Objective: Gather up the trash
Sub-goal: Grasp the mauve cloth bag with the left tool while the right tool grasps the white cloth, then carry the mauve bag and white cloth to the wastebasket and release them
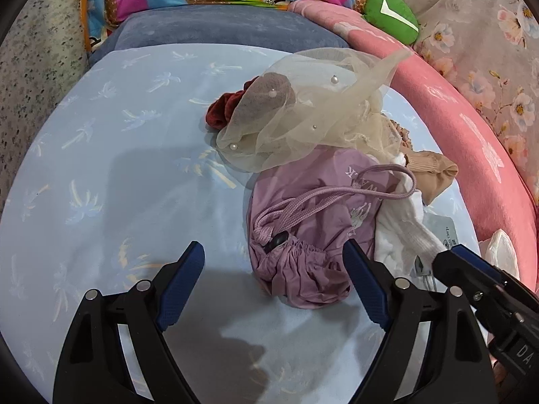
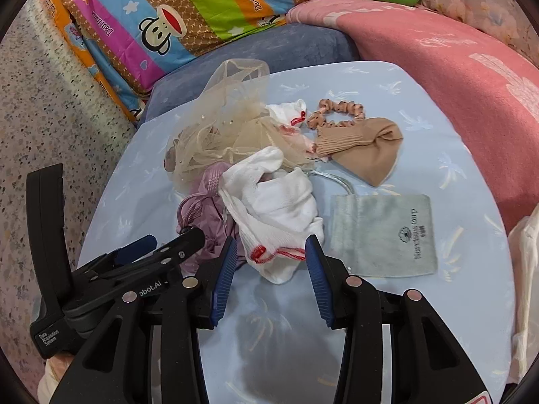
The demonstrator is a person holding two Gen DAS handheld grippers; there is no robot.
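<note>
A domestic bedroom, shown by soft furnishings. A bed sheet (image 1: 111, 175) in pale blue with a palm print covers the surface; a cartoon-monkey striped quilt (image 2: 175, 10), a blue-grey pillow (image 1: 215, 30), a pink blanket (image 2: 454, 77) and a floral cover (image 1: 488, 43) lie at its edges. Socks (image 2: 279, 202), a scrunchie (image 2: 337, 114) and small pouches (image 2: 380, 235) are scattered on it. Speckled flooring (image 2: 43, 118) borders the bed.

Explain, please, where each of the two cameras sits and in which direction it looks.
Left wrist: on the left gripper, looking down at the purple drawstring bag; its open blue-padded fingers show, the right gripper at the edge.
Right wrist: on the right gripper, looking down at the white sock; the left gripper shows beside it.
Shared: bag, sock, beige mesh, light-blue sheet.
</note>
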